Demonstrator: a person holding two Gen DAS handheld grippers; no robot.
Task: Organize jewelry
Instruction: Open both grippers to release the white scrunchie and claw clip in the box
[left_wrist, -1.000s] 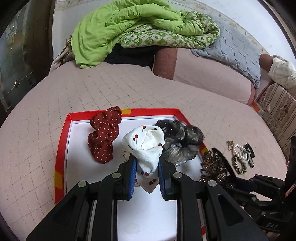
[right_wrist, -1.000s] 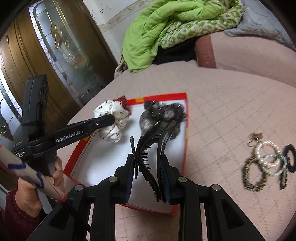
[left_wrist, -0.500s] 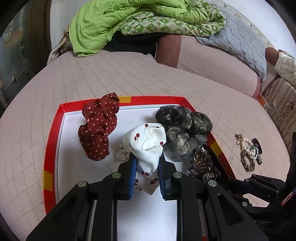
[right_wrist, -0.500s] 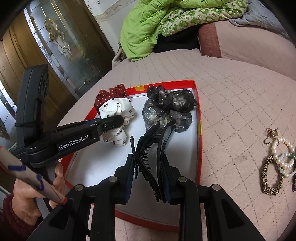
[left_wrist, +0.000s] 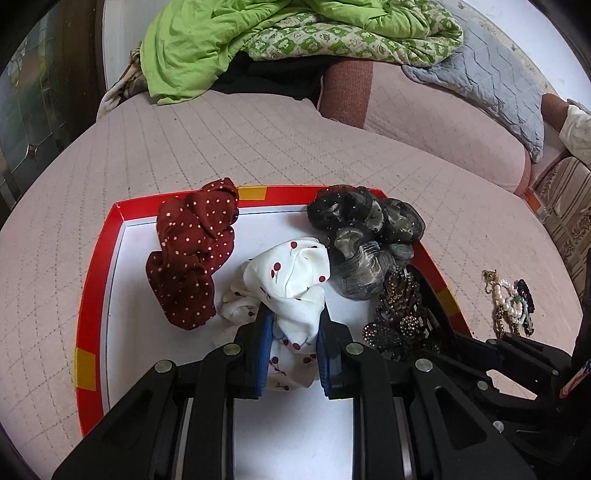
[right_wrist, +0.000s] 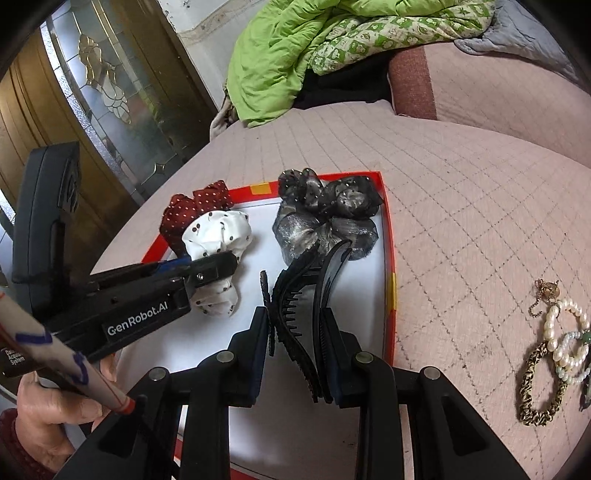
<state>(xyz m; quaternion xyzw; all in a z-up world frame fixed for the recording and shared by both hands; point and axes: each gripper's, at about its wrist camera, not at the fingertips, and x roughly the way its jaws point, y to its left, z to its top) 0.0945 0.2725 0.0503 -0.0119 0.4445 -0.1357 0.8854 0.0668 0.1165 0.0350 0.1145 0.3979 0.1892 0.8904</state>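
Observation:
A red-rimmed white tray (left_wrist: 92, 280) (right_wrist: 388, 266) lies on the pink quilted bed. In it rest a dark red dotted scrunchie (left_wrist: 192, 251) (right_wrist: 192, 206) and a black-grey sheer scrunchie (left_wrist: 365, 236) (right_wrist: 325, 218). My left gripper (left_wrist: 295, 325) (right_wrist: 218, 266) is shut on a white cherry-print scrunchie (left_wrist: 291, 280) (right_wrist: 218, 236), held low over the tray between the other two. My right gripper (right_wrist: 295, 325) is shut on a black toothed hair claw (right_wrist: 314, 291) with a rhinestone side (left_wrist: 399, 314), over the tray's right part just in front of the grey scrunchie.
A heap of bracelets, pearl and bronze bead (right_wrist: 554, 347) (left_wrist: 511, 306), lies on the bed right of the tray. Green and patterned blankets (left_wrist: 280, 37) and a grey cushion (left_wrist: 491, 81) pile up at the back. A glass-panelled wooden door (right_wrist: 110, 88) stands left. A hand (right_wrist: 48, 406) holds the left gripper.
Both grippers have come forward and lower over the tray, each keeping its grip. The white scrunchie now hangs close to the tray floor, and the hair claw has moved up to the grey scrunchie.

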